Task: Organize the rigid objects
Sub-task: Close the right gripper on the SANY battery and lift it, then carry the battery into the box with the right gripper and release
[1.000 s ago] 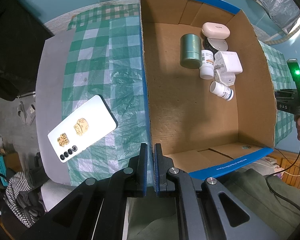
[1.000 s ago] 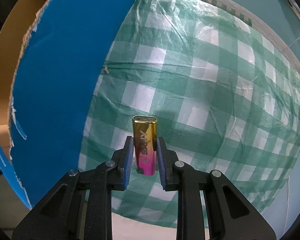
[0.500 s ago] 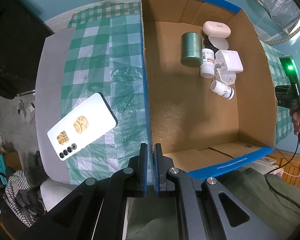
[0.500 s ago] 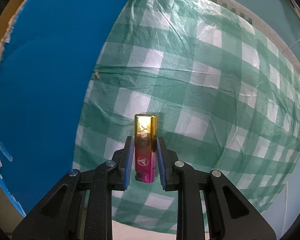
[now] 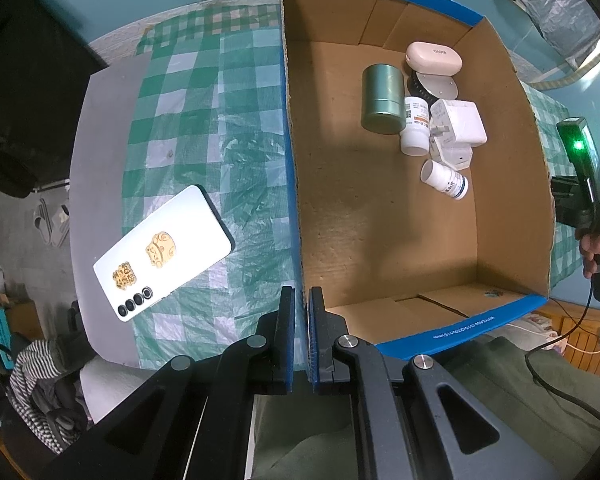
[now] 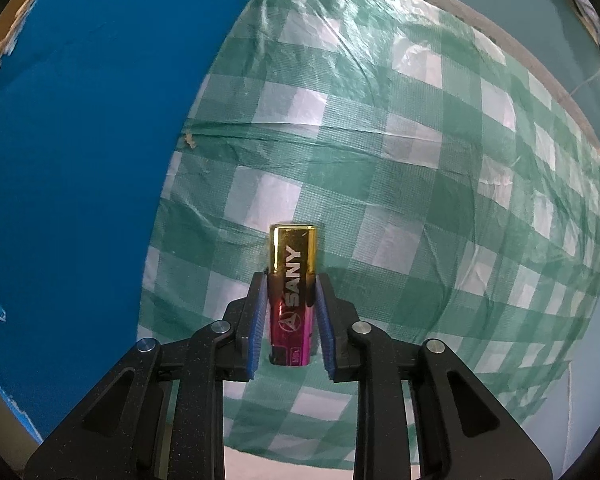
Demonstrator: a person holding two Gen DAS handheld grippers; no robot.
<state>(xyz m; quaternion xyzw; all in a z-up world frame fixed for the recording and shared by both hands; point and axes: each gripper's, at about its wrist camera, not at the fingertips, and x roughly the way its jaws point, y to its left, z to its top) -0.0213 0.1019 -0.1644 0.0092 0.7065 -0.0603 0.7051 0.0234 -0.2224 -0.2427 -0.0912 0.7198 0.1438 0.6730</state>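
My right gripper [image 6: 291, 280] is shut on a gold-to-pink lighter [image 6: 293, 280] marked SANY, held above the green checked tablecloth [image 6: 400, 160] beside the blue outer wall of the cardboard box [image 6: 80, 140]. My left gripper [image 5: 302, 304] is shut on the near left wall of the box [image 5: 290, 160]. Inside the box lie a green tin [image 5: 382, 98], two white pill bottles [image 5: 414, 126], a white charger [image 5: 458, 128] and a pale case [image 5: 434, 58]. A white phone [image 5: 162, 254] lies face down on the cloth left of the box.
The right gripper's handle with a green light [image 5: 580, 168] shows past the box's right wall. The table's grey edge [image 5: 80, 200] runs along the left. Striped clothing [image 5: 32, 400] lies below the table.
The lighter has turned between the right fingers so its printed face shows. The right gripper has shifted slightly over the cloth. The left gripper and box have hardly moved.
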